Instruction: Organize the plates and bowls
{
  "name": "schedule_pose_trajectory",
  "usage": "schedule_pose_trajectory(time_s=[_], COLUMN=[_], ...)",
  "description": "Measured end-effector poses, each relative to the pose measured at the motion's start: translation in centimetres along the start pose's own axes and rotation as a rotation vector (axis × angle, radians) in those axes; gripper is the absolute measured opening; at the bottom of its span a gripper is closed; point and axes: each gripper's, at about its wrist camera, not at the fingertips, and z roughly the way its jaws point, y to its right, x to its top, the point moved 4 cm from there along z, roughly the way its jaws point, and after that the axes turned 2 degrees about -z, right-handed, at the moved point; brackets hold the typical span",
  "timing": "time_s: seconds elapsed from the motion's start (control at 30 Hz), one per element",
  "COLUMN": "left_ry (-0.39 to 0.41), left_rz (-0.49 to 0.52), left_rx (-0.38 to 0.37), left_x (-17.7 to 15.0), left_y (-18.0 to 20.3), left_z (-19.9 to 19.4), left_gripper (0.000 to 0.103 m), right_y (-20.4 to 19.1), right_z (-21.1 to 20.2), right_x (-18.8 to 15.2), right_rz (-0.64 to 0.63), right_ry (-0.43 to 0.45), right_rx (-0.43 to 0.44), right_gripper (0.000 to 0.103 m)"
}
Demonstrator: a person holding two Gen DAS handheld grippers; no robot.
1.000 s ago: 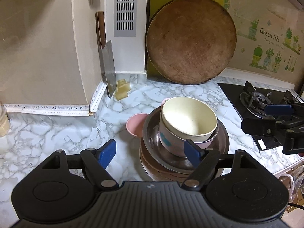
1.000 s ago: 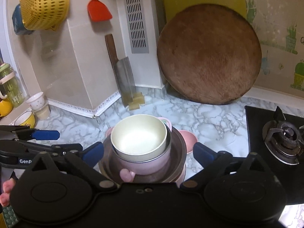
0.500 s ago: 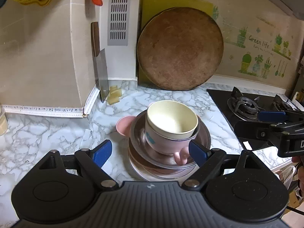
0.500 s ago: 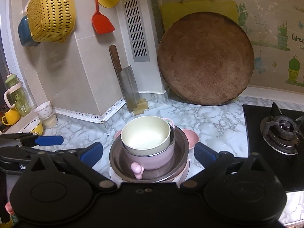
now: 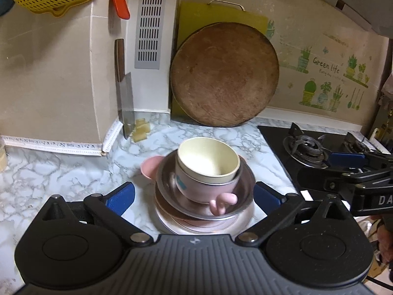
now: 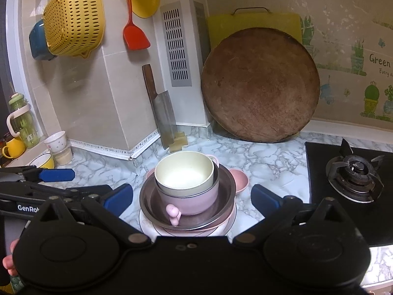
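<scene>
Left wrist view: left gripper point(image 5: 194, 195) (jaws just widening, nothing gripped) frames stacked bowls point(image 5: 207, 169).

Backdrop check along your marble surface point(image 5: 61, 177)

You've got the round wooden board point(image 5: 224, 73) leaning on a yellow cutting board point(image 5: 196, 14), a cleaver point(image 6: 163, 113) propped upright in the corner, the gas burner point(image 6: 355, 172) off right, and a yellow colander point(image 6: 73, 17) and red spatula point(image 6: 133, 32) hanging up high.
</scene>
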Motion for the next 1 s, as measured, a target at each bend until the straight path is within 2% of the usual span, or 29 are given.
schedule_pose_trajectory(time_s=[0.57,1.0], left_ry=[0.062,0.042], left_rz=[-0.041,-0.071], left_rx=[0.014,0.013], left_x=[0.0,-0.2], left_y=[0.1,-0.6], left_z=[-1.9,-1.8], left_gripper=[0.103,0.103], right_y=[-0.3,-0.9], right_z=[-0.7,0.0], right_x=[0.2,0.3], right_rz=[-0.003,-0.012], right_ry=[0.019,-0.005], right_rx=[0.005,0.015], right_gripper=[0.103,0.103])
